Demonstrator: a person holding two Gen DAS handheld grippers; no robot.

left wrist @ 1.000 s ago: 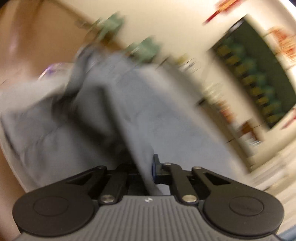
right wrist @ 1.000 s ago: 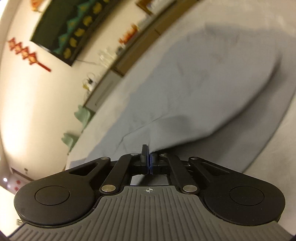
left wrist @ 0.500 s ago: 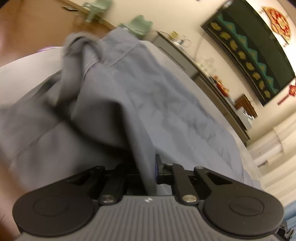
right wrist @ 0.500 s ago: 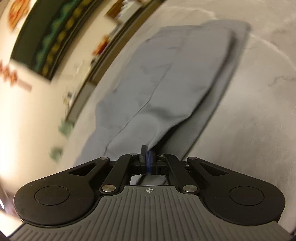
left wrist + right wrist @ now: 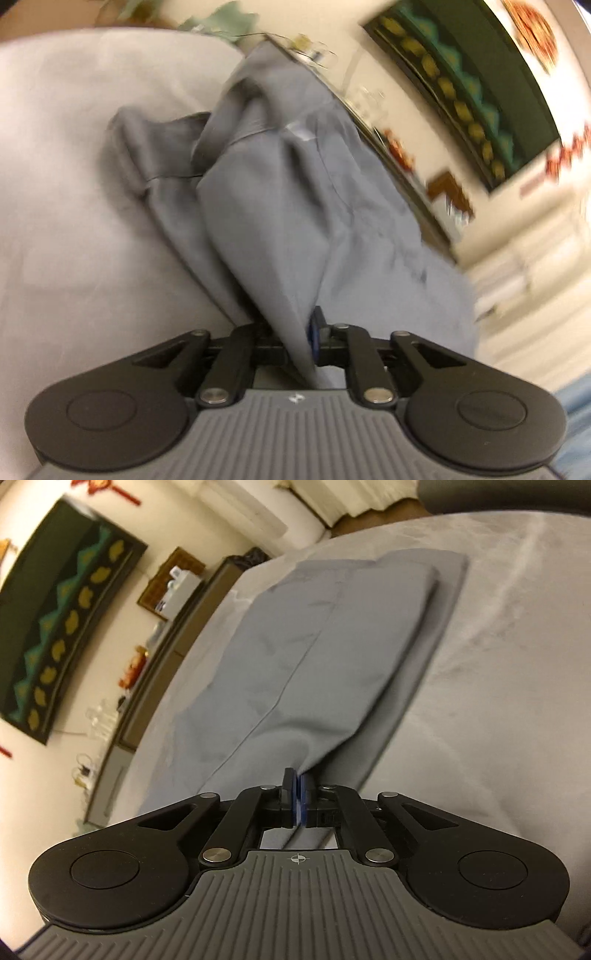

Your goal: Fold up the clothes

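Both claws are clenched on the grey pants [image 5: 295, 657], which lie on the grey bed [image 5: 498, 664]. The left claw [image 5: 312, 334] holds bunched cloth, the right claw [image 5: 296, 794] one edge. Uneven pulling could crumple the fold.

Right gripper [image 5: 297, 794] clamped on grey garment [image 5: 295, 657], folded across pale table [image 5: 498, 686], centre frame.
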